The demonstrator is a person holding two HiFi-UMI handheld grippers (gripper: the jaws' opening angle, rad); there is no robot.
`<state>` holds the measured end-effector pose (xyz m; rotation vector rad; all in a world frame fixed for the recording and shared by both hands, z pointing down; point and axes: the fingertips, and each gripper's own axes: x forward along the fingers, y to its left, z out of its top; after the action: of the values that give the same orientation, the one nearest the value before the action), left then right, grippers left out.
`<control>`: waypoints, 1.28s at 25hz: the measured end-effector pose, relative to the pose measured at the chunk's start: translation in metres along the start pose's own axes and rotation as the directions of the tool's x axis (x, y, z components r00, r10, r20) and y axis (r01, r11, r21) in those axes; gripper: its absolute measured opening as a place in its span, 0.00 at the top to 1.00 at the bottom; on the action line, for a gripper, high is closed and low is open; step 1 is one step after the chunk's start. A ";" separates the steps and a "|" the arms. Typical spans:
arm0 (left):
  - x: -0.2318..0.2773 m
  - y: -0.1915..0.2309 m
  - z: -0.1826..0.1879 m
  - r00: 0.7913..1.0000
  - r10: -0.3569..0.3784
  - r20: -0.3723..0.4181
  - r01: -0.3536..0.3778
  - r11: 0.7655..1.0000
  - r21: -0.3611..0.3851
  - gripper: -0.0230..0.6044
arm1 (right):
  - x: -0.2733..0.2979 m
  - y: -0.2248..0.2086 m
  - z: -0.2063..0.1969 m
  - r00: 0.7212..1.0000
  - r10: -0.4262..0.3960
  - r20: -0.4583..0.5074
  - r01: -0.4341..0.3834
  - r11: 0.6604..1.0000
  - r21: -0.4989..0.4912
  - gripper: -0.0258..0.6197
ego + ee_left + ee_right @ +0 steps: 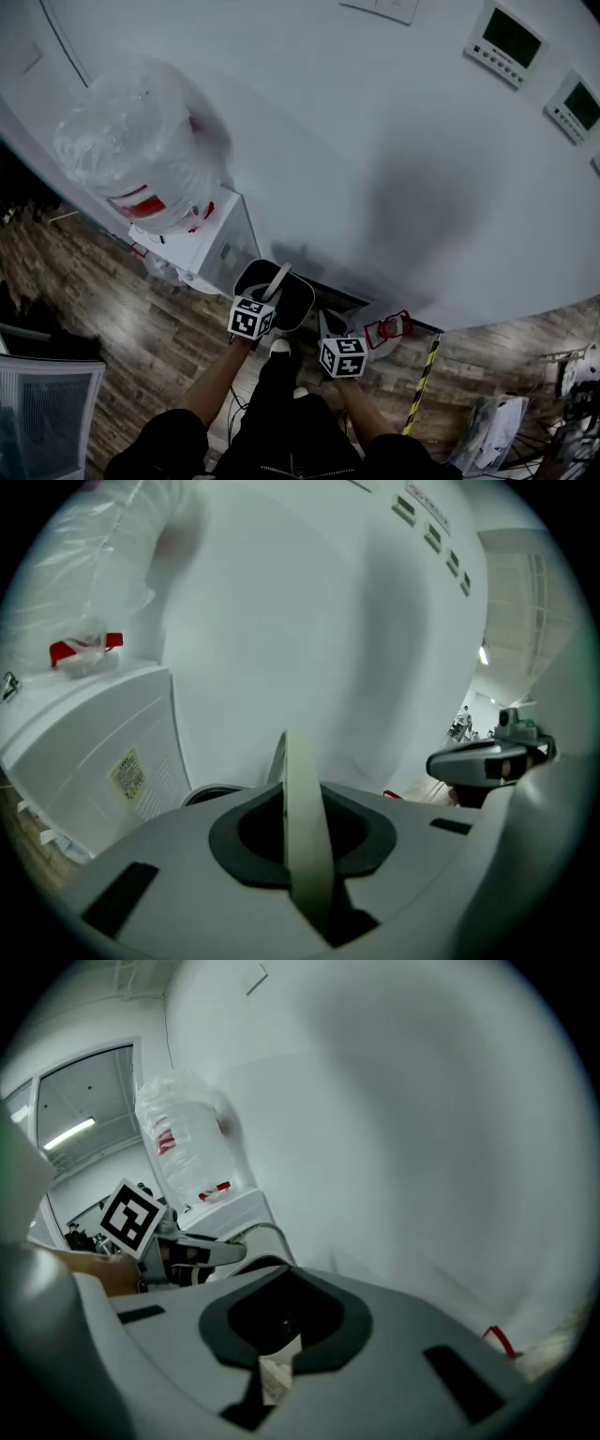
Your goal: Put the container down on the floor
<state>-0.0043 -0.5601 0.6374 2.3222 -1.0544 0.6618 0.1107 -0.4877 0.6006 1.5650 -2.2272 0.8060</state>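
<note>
- Left tongs [302, 847]: closed on the handle [292, 761], a thin pale strip running up through the slot, gripped near its top.
- Right tongs [281, 1352]: closed, with a small pale scrap [275, 1375] pinched in the slot. Can't tell what the scrap is. No part in carrying the container, parked just right of it.
- Container [298, 302]: dark, round, open-topped, under the left tongs by its handle. Sits low by the foot of the wall [375, 141], just right of the dispenser [202, 246]. Can't tell whether the base touches the floor [141, 319] yet.
- Handling, as a guess: looks empty, so light. Stiff shell, thin bendy handle. Likely to swing and tip on that strip if moved fast.
- Hold: handle's top middle, as taken now, so it hangs level. Rim too wide for a safe pinch.
- Next, as a guess: lower straight down, slowly, until the base sits flat, then open the left tongs. Expect the handle to flop over once freed.
- Risks: tight spot between dispenser, wall and shoe [279, 346]. Bump against the dispenser possible. Red frame [395, 326] right of the right tongs, well out of the way.
</note>
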 end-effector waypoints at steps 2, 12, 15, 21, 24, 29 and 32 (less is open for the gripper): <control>0.010 0.005 -0.007 1.000 -0.004 -0.001 0.004 1.000 -0.008 0.86 | 0.009 -0.002 -0.014 1.000 0.004 -0.011 -0.004 1.000 0.005 0.94; 0.078 0.054 -0.050 1.000 0.014 0.027 -0.012 0.999 -0.049 0.86 | 0.077 -0.022 -0.068 0.999 0.049 0.007 -0.049 0.999 -0.009 0.94; 0.096 0.073 -0.059 0.998 0.026 0.052 -0.023 0.998 -0.058 0.86 | 0.105 -0.034 -0.088 0.998 0.057 -0.001 -0.057 0.998 -0.022 0.94; 0.133 0.096 -0.092 0.996 0.026 0.090 -0.019 0.997 -0.078 0.86 | 0.158 -0.070 -0.133 0.998 0.066 0.008 -0.066 0.997 0.031 0.94; 0.153 0.118 -0.101 0.993 0.017 0.113 -0.005 0.995 -0.103 0.86 | 0.188 -0.082 -0.149 0.997 0.078 0.017 -0.078 0.996 0.033 0.94; 0.185 0.144 -0.125 0.989 0.036 0.143 -0.023 0.996 -0.091 0.86 | 0.230 -0.091 -0.182 0.994 0.103 0.043 -0.104 0.995 0.001 0.94; 0.201 0.153 -0.140 0.986 0.028 0.163 -0.016 0.997 -0.078 0.86 | 0.252 -0.092 -0.197 0.991 0.124 0.056 -0.122 0.992 -0.032 0.94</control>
<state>-0.0379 -0.6707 0.9023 2.3331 -1.1587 0.4358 0.0917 -0.5842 0.9188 1.4675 -2.3858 0.7680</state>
